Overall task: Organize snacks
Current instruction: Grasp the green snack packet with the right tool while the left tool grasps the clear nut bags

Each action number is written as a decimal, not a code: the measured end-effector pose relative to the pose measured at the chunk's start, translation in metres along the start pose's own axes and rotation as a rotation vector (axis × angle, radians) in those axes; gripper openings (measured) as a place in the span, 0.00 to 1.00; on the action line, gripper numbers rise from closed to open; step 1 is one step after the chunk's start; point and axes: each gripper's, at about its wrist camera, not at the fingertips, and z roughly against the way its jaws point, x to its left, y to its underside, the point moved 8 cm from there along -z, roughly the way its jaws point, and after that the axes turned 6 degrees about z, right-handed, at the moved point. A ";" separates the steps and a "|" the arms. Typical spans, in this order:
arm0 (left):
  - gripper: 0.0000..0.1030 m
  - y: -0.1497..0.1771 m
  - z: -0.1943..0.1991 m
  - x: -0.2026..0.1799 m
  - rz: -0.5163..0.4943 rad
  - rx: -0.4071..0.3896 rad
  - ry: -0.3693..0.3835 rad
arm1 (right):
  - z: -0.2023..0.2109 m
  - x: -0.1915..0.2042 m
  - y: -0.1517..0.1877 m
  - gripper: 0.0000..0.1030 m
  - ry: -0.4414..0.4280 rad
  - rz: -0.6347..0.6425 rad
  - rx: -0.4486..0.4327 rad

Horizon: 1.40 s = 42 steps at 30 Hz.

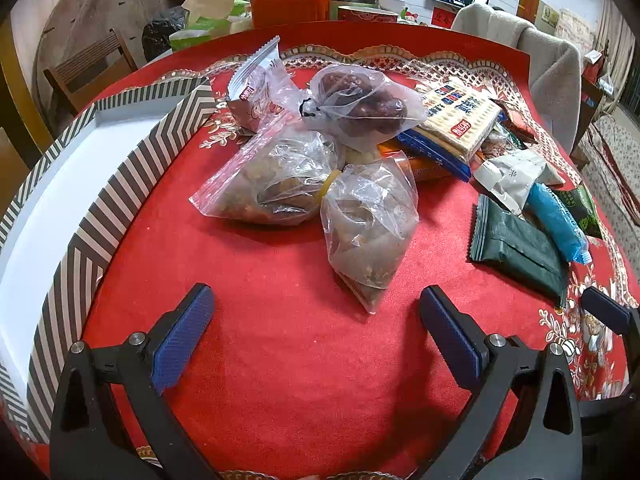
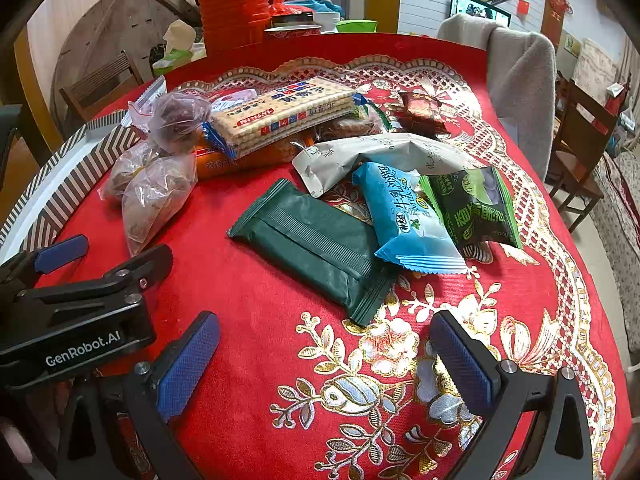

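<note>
Red tablecloth point(image 2: 260, 300) with gold, white and pale-blue embroidered flowers and a gold lattice border. Striped box point(image 1: 120, 184): brown-and-white chevron stripes outside, plain white inside. Dark green wrapper point(image 2: 316, 244), ribbed, no print showing. Light blue packet point(image 2: 404, 216), white lower half, dark lettering. Black-and-bright-green packet point(image 2: 476, 208). Pale grey-white pouch point(image 2: 360, 156). Cracker pack point(image 2: 280, 114): beige crackers, clear wrap, blue ends, red and blue label squares. Orange packet point(image 2: 244, 160) underneath. Clear bags point(image 1: 368, 232) of brown contents; one clear bag point(image 1: 360, 104) holds dark red-brown fruit. Gripper pads point(image 1: 180, 344) blue, textured; frames black.
</note>
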 end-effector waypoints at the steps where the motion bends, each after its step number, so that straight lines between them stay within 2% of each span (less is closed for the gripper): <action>1: 1.00 0.000 0.000 -0.001 -0.001 0.000 -0.001 | 0.000 0.000 0.000 1.00 -0.001 0.001 0.000; 3: 1.00 0.000 0.000 -0.001 -0.029 0.019 0.013 | 0.000 0.000 0.000 1.00 -0.001 0.001 0.000; 6: 1.00 0.001 0.001 0.002 -0.099 0.093 0.087 | 0.000 0.000 0.000 1.00 0.000 0.004 0.001; 8: 1.00 0.000 0.002 0.007 -0.146 0.171 0.150 | 0.001 0.000 0.000 1.00 0.001 0.003 0.002; 10: 0.99 0.002 0.003 0.008 -0.228 0.226 0.195 | 0.001 0.000 0.001 1.00 0.006 -0.009 0.006; 11: 0.99 0.007 0.003 0.008 -0.316 0.242 0.190 | 0.002 -0.001 0.003 1.00 0.016 -0.024 0.011; 12: 1.00 0.010 0.003 0.007 -0.369 0.245 0.179 | 0.004 -0.001 0.005 1.00 0.026 -0.043 0.020; 17: 0.99 0.024 0.019 0.017 -0.491 0.203 0.267 | 0.019 -0.004 0.023 1.00 0.033 -0.139 0.130; 18: 0.99 0.026 0.022 0.019 -0.505 0.184 0.280 | 0.024 -0.007 0.025 0.96 0.025 -0.166 0.135; 20: 0.99 0.029 0.024 0.023 -0.507 0.164 0.302 | 0.037 -0.018 0.022 0.85 0.033 -0.202 0.114; 23: 1.00 0.027 0.023 0.024 -0.508 0.176 0.299 | 0.053 -0.042 0.001 0.85 0.061 -0.173 0.038; 25: 1.00 0.027 0.022 0.023 -0.505 0.190 0.288 | 0.046 -0.065 -0.018 0.85 0.070 -0.155 0.033; 28: 1.00 0.031 0.019 0.017 -0.497 0.203 0.270 | 0.034 -0.096 -0.045 0.85 0.049 -0.219 0.011; 29: 1.00 0.030 0.017 0.015 -0.497 0.209 0.266 | 0.025 -0.105 -0.052 0.85 0.029 -0.233 0.013; 33: 1.00 0.029 0.013 0.011 -0.506 0.236 0.255 | -0.008 -0.121 -0.062 0.85 0.053 -0.229 0.096; 35: 1.00 0.029 0.013 0.009 -0.505 0.250 0.246 | -0.023 -0.120 -0.067 0.79 0.010 -0.225 0.122; 37: 0.99 0.029 0.010 0.006 -0.503 0.269 0.234 | -0.035 -0.120 -0.066 0.62 0.014 -0.201 0.158; 38: 0.99 0.027 0.007 0.001 -0.512 0.279 0.234 | -0.040 -0.119 -0.065 0.59 0.005 -0.195 0.176; 40: 0.96 0.019 0.011 -0.004 -0.518 0.251 0.247 | -0.040 -0.118 -0.064 0.54 0.017 -0.169 0.175; 42: 0.96 -0.004 0.022 -0.005 -0.484 0.179 0.264 | -0.037 -0.119 -0.063 0.48 0.033 -0.164 0.172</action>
